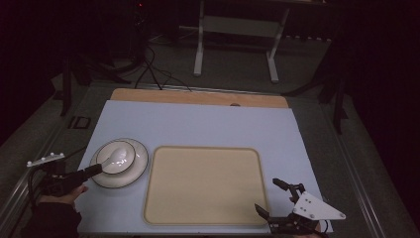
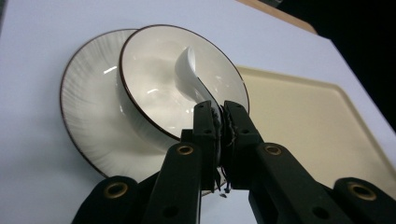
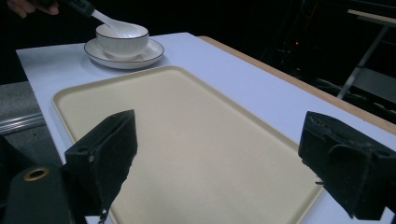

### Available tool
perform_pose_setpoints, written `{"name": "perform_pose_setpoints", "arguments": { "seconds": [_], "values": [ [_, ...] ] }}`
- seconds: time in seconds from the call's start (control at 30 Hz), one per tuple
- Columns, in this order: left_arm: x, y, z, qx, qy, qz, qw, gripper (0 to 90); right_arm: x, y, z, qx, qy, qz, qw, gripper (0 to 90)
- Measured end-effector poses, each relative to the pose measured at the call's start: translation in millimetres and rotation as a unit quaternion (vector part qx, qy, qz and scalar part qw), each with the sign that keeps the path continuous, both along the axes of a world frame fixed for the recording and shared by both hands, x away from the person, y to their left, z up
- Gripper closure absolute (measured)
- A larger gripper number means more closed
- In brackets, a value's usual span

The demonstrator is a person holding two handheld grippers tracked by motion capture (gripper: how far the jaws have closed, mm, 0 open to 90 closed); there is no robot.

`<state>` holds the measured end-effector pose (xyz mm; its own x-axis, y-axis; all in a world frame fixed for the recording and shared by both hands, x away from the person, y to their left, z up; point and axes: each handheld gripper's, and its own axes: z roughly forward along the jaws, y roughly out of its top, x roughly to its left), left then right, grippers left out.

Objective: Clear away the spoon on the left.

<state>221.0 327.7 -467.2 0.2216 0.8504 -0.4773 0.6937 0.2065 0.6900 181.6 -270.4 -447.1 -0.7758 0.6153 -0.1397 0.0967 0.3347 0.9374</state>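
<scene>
A white bowl [image 1: 118, 157] with a dark rim stands on a white plate [image 1: 140, 168] at the left of the table. A white spoon [image 2: 188, 73] lies in the bowl [image 2: 149, 88], its scoop inside and its handle sticking out over the rim. My left gripper [image 2: 218, 120] is shut on the end of that handle, just at the bowl's near edge. In the high view the left gripper [image 1: 95, 171] reaches in from the left. My right gripper [image 1: 266, 194] is open, with nothing between its jaws, above the near right corner of the beige tray [image 1: 205, 183].
The beige tray [image 3: 187, 126] lies bare on the pale board [image 1: 198, 121], just right of the plate [image 3: 140, 59]. A wooden strip [image 1: 198, 97] runs along the far edge. Cables [image 1: 153, 69] and a white table frame [image 1: 237, 27] stand on the dark floor beyond.
</scene>
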Motion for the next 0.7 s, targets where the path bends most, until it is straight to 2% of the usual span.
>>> {"name": "perform_pose_setpoints", "arguments": {
  "seconds": [0.07, 0.2, 0.3, 0.4, 0.7],
  "values": [
    [-2.1, -1.9, 2.6, 0.008, -0.004, 0.001, 1.0000, 85.4, 0.0, -0.1, 0.1, 0.000, 0.000, 0.000, 1.0000, 11.6],
    [-5.1, -4.0, 6.4, 0.009, -0.010, 0.001, 0.9999, 85.4, 1.0, -0.1, -0.4, -0.001, 0.003, -0.003, 1.0000, 11.6],
    [-9.4, -5.9, 14.3, 0.013, -0.026, 0.009, 0.9995, 85.4, 1.0, -1.2, 0.2, 0.001, 0.001, -0.009, 1.0000, 11.6],
    [-12.8, -7.1, 21.1, 0.009, -0.036, 0.015, 0.9992, 85.4, 0.4, -2.0, 0.7, 0.002, -0.001, -0.012, 0.9999, 11.6],
    [-20.0, -21.2, 47.5, 0.012, -0.064, 0.005, 0.9978, 85.5, 0.4, -2.6, 1.3, 0.002, -0.002, -0.019, 0.9998, 11.6]
  ]
}}
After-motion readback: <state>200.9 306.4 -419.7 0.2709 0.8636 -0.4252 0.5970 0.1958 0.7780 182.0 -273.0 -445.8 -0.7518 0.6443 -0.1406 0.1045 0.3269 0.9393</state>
